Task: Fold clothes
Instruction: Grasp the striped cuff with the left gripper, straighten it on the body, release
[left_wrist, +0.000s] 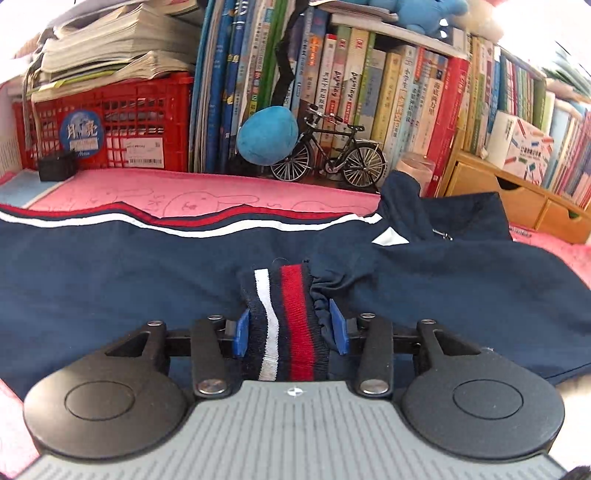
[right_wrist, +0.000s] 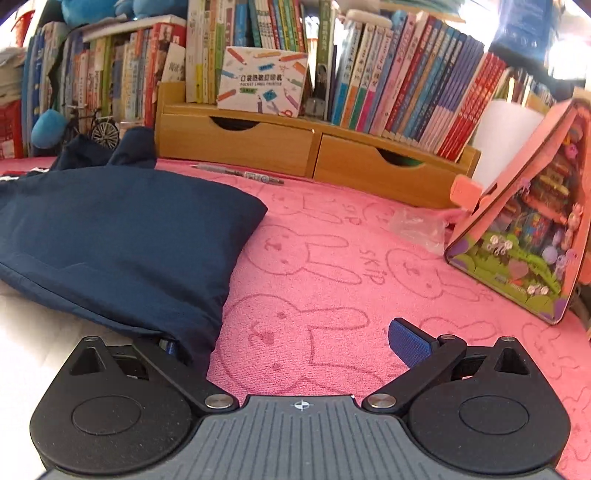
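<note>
The navy jacket (left_wrist: 147, 273) lies spread across the pink towel (left_wrist: 155, 194) that covers the desk, its body running left to right in the left wrist view, with a red and white stripe along the far edge and a zip near the collar at right. The left hand-held gripper (left_wrist: 291, 332) is clamped on the striped ribbed cuff (left_wrist: 284, 317) of a sleeve, blue pads pressing it from both sides, so the cuff stands bunched between them over the jacket's middle. The right hand-held gripper (right_wrist: 284, 343) sits with its jaws spread wide at the jacket's near right corner (right_wrist: 184, 325); the navy cloth drapes over its left finger, while its right pad (right_wrist: 410, 343) is bare above the towel, so it grips nothing (whether the covered finger sits under or merely against the hem cannot be told). The step in hand looks like the sleeve fold: the cuff appears to be carried inward across the body. Next, the left hand-held gripper would probably need to lay the sleeve flat and straight on the jacket before letting go, and the right one would need to close on the hem or side edge for the body fold. A pen (right_wrist: 243, 174) and wooden drawer unit (right_wrist: 295, 147) lie beyond, well apart from the work.
</note>
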